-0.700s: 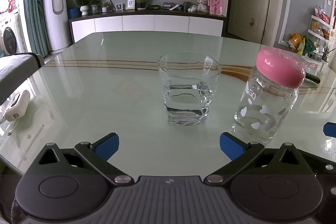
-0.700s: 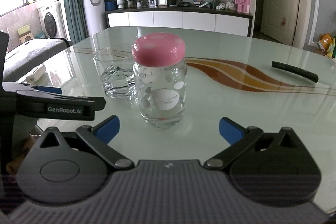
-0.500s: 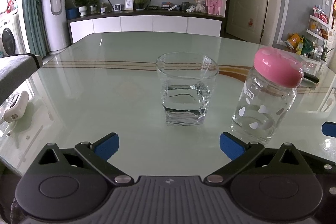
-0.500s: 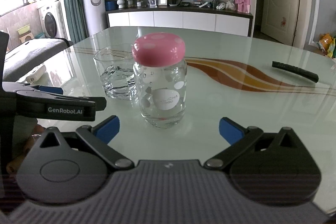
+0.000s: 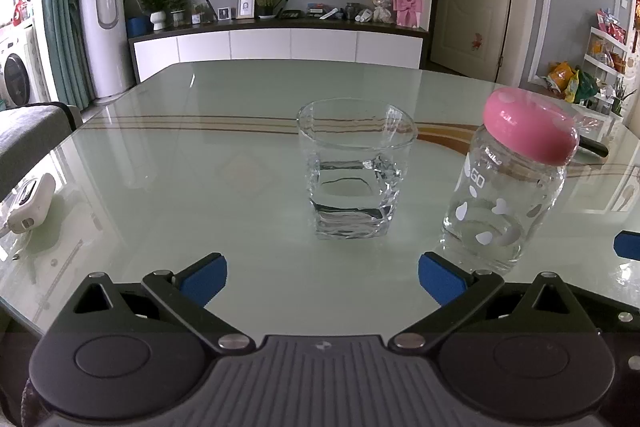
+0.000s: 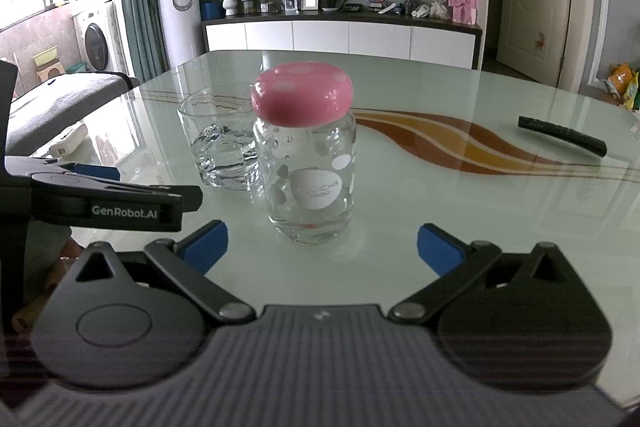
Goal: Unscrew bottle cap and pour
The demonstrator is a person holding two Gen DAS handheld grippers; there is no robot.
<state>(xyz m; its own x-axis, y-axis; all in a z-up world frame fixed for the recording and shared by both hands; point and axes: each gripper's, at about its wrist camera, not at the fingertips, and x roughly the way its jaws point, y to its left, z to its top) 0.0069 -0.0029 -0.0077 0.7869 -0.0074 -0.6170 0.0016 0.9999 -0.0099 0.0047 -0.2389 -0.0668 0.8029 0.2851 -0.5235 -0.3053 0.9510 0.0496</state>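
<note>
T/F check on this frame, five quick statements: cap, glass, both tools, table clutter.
1. The pink cap is on the bottle. True.
2. The glass tumbler lies tipped over. False: it stands upright, with water in it.
3. The right tool grips the bottle. False: it is open, short of the bottle.
4. The left tool is open and holds nothing. True.
5. A black remote lies on the glass table. True.

both wrist views low, near, facing bottle [image 5: 506, 187], glass [image 5: 354, 171].
</note>
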